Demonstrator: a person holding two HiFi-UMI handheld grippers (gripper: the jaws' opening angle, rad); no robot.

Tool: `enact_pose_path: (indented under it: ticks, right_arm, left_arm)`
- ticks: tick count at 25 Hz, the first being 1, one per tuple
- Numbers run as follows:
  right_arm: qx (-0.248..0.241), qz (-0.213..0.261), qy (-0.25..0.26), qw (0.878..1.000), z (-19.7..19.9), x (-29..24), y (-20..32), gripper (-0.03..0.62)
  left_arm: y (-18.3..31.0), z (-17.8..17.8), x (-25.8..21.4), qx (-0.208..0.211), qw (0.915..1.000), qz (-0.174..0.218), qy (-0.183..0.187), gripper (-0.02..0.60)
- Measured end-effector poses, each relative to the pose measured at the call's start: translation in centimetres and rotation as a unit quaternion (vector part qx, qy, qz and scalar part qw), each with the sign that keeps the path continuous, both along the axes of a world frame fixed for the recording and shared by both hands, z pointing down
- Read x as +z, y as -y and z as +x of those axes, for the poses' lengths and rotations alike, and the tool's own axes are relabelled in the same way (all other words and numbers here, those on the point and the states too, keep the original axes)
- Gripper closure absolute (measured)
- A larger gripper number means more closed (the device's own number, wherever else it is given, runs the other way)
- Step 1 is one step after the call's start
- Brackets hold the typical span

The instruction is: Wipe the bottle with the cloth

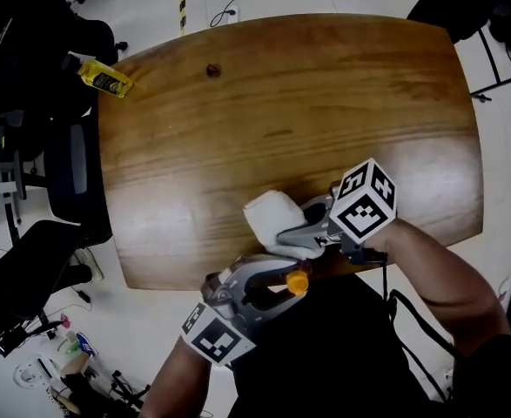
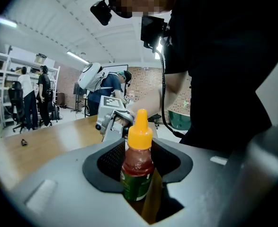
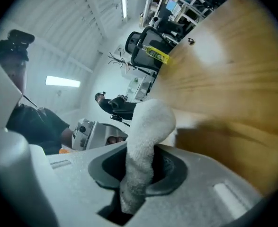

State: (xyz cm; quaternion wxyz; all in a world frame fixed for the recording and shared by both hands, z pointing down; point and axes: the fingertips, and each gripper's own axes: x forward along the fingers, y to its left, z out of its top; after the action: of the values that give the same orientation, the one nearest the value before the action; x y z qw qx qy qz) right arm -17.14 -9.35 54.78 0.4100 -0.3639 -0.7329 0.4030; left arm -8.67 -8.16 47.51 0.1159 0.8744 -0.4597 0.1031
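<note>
A small bottle [image 2: 138,167] with an orange cap [image 1: 298,282], dark red contents and a green label stands upright between the pads of my left gripper [image 1: 283,287], which is shut on it. It is held at the near edge of the wooden table [image 1: 325,103], close to the person's body. My right gripper [image 1: 300,233] is shut on a white cloth [image 1: 272,216], just beyond and right of the bottle. In the right gripper view the cloth [image 3: 146,141] sticks up out of the jaws as a thick folded roll. Cloth and bottle are near each other; whether they touch I cannot tell.
A yellow bottle [image 1: 105,78] lies at the table's far left corner. A small dark object [image 1: 212,70] sits near the far edge. Black office chairs [image 1: 72,172] stand along the left side. People [image 2: 30,98] stand in the background of the left gripper view.
</note>
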Motion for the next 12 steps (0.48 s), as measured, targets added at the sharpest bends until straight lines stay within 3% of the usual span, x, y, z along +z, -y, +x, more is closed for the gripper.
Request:
enact_pose_path:
  ticks: [5,12]
  right_arm:
    - [-0.067,0.079,0.008,0.995,0.0,1.3,-0.5,0.52]
    - [-0.125,0.204,0.001,0.971,0.2,3.7,-0.8,0.52]
  left_arm:
    - [0.1,0.2,-0.1,-0.006,1.0,0.003,-0.004,0.4]
    - [0.2,0.2,-0.1,-0.014,0.9998,0.007,-0.009,0.399]
